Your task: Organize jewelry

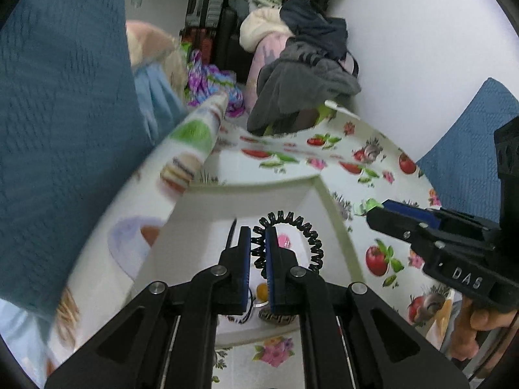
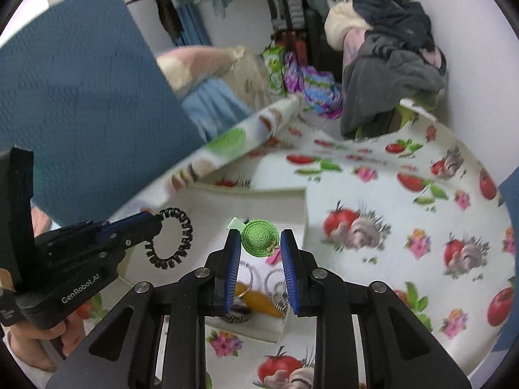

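Left gripper [image 1: 258, 243] pinches coil tie [image 1: 292, 240]; right gripper [image 2: 260, 249] seemingly clasps green hat clip [image 2: 259, 237].

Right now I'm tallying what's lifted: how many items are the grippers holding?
2. A black coil hair tie in the left gripper; a green hat clip in the right gripper, both over the white tray.

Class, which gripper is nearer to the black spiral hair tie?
Left. The left gripper is shut on the black spiral hair tie; the right gripper sits apart, around the green hat clip.
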{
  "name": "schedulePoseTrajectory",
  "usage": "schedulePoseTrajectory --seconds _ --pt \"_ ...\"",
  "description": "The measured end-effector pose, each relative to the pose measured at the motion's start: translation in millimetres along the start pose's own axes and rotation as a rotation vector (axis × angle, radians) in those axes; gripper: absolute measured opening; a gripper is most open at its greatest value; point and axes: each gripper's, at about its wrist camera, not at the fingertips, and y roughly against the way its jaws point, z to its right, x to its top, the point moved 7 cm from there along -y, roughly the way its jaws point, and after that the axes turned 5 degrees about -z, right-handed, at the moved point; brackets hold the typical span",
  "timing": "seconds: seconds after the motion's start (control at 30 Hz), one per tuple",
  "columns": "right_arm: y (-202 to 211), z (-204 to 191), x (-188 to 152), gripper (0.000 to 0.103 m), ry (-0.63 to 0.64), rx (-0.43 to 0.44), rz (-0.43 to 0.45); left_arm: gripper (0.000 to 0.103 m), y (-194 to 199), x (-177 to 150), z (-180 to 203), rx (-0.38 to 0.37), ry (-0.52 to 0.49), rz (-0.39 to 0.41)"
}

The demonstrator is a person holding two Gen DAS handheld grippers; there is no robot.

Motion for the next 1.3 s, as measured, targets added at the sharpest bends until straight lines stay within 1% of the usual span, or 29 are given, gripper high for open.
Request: schedulePoseTrajectory --seconds 0.2,0.33,0.37,0.4,0.43,0.47,0.5,0.53,0.57,0.6,0.63,0.67,0.7,0.73,0.77,0.8,0.83,0.87,0.9,0.97,1.0,1.07,1.13,1.17,1.2,1.27,1.3 --pt "-32.3 -1.3 -27.5 0.023 -0.012 -0.005 -0.075 0.008 -18.0 -21.1 -6.0 -0.008 0.011 -0.059" --pt "-38.6 -1.0 -36.9 0.023 -0.017 -0.006 -0.104 0.009 -17.0 -25.8 -4.4 0.003 -0.004 -0.076" --pt "-38.1 -0.6 -37.0 0.027 -0.018 -0.007 -0.107 0.009 -16.1 -25.4 -5.0 0.007 -0.001 -0.075" --pt "-36.5 1.0 -36.4 0.038 -0.022 -0.013 -0.108 0.009 -14.0 -24.0 -6.6 0.010 0.010 -0.072" --pt "-35.0 2.8 -34.6 0.042 -0.027 -0.021 -0.102 0.010 -13.6 -23.0 -8.5 0.007 0.023 -0.081" --pt "-32.2 4.6 -32.6 0.046 -0.031 -0.026 -0.095 0.014 -13.0 -22.9 -10.2 0.001 0.034 -0.088" --pt "-27.7 6.9 -29.5 0.049 -0.037 -0.031 -0.084 0.024 -9.7 -21.0 -11.6 -0.002 0.048 -0.092" --pt "-24.1 8.6 -26.7 0.051 -0.042 -0.036 -0.079 0.029 -5.4 -18.9 -12.5 0.002 0.052 -0.086" --pt "-17.8 10.6 -22.5 0.054 -0.046 -0.042 -0.066 0.038 0.4 -16.3 -11.2 0.011 0.050 -0.072" --pt "-9.3 11.6 -17.2 0.054 -0.045 -0.043 -0.047 0.043 6.7 -13.7 -10.4 0.016 0.046 -0.058" --pt "-1.6 12.1 -12.0 0.054 -0.043 -0.045 -0.031 0.045 15.9 -9.6 -8.4 0.017 0.041 -0.042" --pt "5.4 12.5 -7.9 0.057 -0.042 -0.047 -0.016 0.047 23.6 -6.2 -5.7 0.017 0.035 -0.032" --pt "15.9 12.9 -2.3 0.063 -0.041 -0.052 0.005 0.048 32.3 -2.1 -3.7 0.021 0.027 -0.020" --pt "31.5 12.7 5.5 0.067 -0.042 -0.055 0.039 0.048 42.1 2.5 -0.9 0.030 0.015 -0.006" --pt "40.7 12.5 10.1 0.072 -0.042 -0.057 0.060 0.050 48.7 6.0 0.1 0.037 0.007 0.004" --pt "53.9 11.5 16.3 0.075 -0.041 -0.059 0.091 0.054 59.4 10.9 2.4 0.044 -0.004 0.022" --pt "72.5 9.9 24.2 0.076 -0.038 -0.063 0.130 0.057 72.9 15.6 4.9 0.047 -0.011 0.047" --pt "82.7 8.9 28.0 0.076 -0.037 -0.066 0.151 0.062 82.9 18.9 6.0 0.046 -0.012 0.065" --pt "96.8 7.2 32.6 0.076 -0.035 -0.066 0.179 0.065 93.9 21.5 8.0 0.045 -0.018 0.083" --pt "128.7 1.3 40.5 0.078 -0.027 -0.062 0.240 0.066 116.0 26.4 12.2 0.048 -0.032 0.132" --pt "137.3 -0.5 42.2 0.081 -0.024 -0.065 0.257 0.068 125.7 28.7 13.7 0.052 -0.030 0.154" --pt "159.8 -5.7 44.1 0.082 -0.015 -0.075 0.302 0.070 147.1 29.4 19.4 0.048 -0.038 0.193" --pt "179.8 -12.7 41.4 0.083 -0.006 -0.079 0.341 0.074 161.6 27.2 24.9 0.061 -0.049 0.223" --pt "187.1 -16.1 39.5 0.085 0.001 -0.082 0.356 0.078 168.2 26.0 27.6 0.066 -0.055 0.235" --pt "193.5 -19.3 37.6 0.088 0.009 -0.085 0.370 0.080 176.1 23.7 31.2 0.070 -0.062 0.248" --pt "207.5 -27.4 30.8 0.091 0.020 -0.092 0.401 0.080 183.4 20.8 34.7 0.071 -0.063 0.255" --pt "213.6 -31.2 26.9 0.095 0.023 -0.090 0.414 0.080 186.5 18.6 36.1 0.071 -0.061 0.256"
